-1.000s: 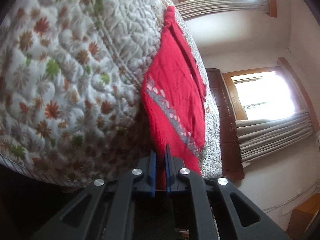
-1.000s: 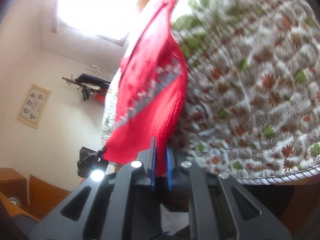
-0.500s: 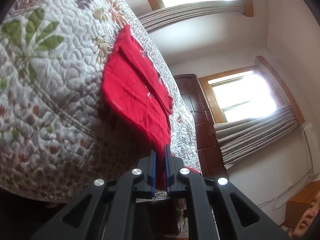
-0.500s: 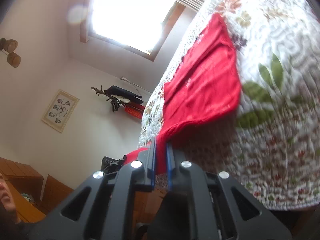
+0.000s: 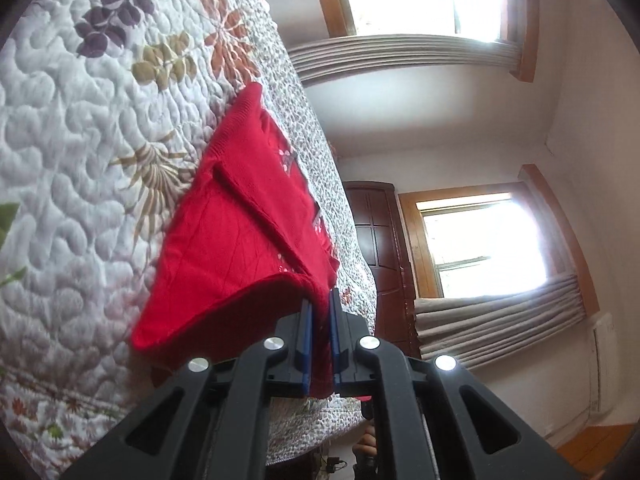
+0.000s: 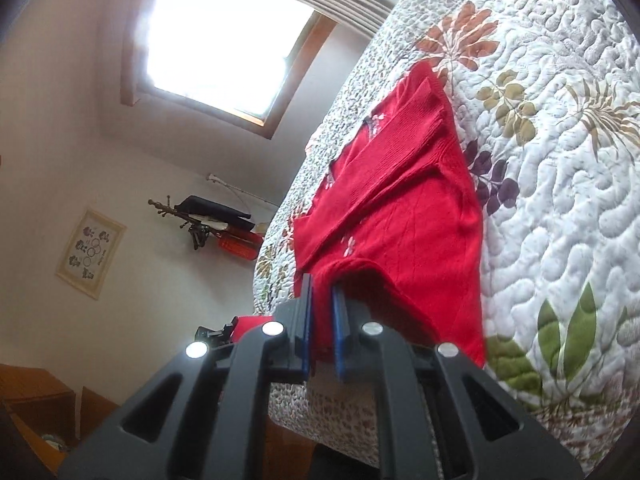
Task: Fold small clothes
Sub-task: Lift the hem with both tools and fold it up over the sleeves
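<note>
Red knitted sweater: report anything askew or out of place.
Nothing stands out. The red knitted sweater lies on the floral quilted bedspread, its near edge raised, pinched by the left gripper and the right gripper.

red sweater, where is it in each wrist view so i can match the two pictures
Left wrist view: the red sweater lies centre-left on the floral quilt, its near hem pinched in the left hand-held gripper.
Right wrist view: the red sweater lies centre, quilt to its right, near hem pinched in the right hand-held gripper.
Shared landmark: the purple leaf sprig printed on the quilt.
</note>
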A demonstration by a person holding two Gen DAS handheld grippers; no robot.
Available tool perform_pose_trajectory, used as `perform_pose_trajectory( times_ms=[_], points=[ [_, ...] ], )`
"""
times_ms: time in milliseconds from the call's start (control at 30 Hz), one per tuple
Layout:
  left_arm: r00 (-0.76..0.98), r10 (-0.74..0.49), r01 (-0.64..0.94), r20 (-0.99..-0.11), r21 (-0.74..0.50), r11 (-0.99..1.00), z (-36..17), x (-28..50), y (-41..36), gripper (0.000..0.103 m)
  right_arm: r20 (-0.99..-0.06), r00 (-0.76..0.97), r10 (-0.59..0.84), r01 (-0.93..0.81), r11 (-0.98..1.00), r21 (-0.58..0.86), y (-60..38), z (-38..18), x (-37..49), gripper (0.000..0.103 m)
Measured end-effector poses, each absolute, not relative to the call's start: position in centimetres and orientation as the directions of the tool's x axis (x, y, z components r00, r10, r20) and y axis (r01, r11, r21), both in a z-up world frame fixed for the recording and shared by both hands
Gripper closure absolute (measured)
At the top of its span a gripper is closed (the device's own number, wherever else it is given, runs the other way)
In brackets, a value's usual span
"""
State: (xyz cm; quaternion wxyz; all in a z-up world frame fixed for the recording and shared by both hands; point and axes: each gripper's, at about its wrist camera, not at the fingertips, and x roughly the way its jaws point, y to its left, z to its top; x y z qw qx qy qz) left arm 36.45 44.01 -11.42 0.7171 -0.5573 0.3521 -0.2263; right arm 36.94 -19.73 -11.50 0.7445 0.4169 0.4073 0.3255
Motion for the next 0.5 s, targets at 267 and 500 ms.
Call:
perform_pose_trajectory(
  times_ms=[267,500],
  points=[
    [0.587,-0.729,-0.178,-0.352,-0.935,0.307,-16.2,43.3,43.5,0.096,-0.480,0.401,0.780,-0.024,0.533,0.846,-18.7,-16.3,43.5,0.091],
    [0.590,-0.735,-0.135,-0.334,-0.938,0.318,-16.0,43.6,44.7,0.047,-0.470,0.370,0.801,-0.039,0.519,0.854,-19.8,-16.7,45.1,0.054]
  ],
)
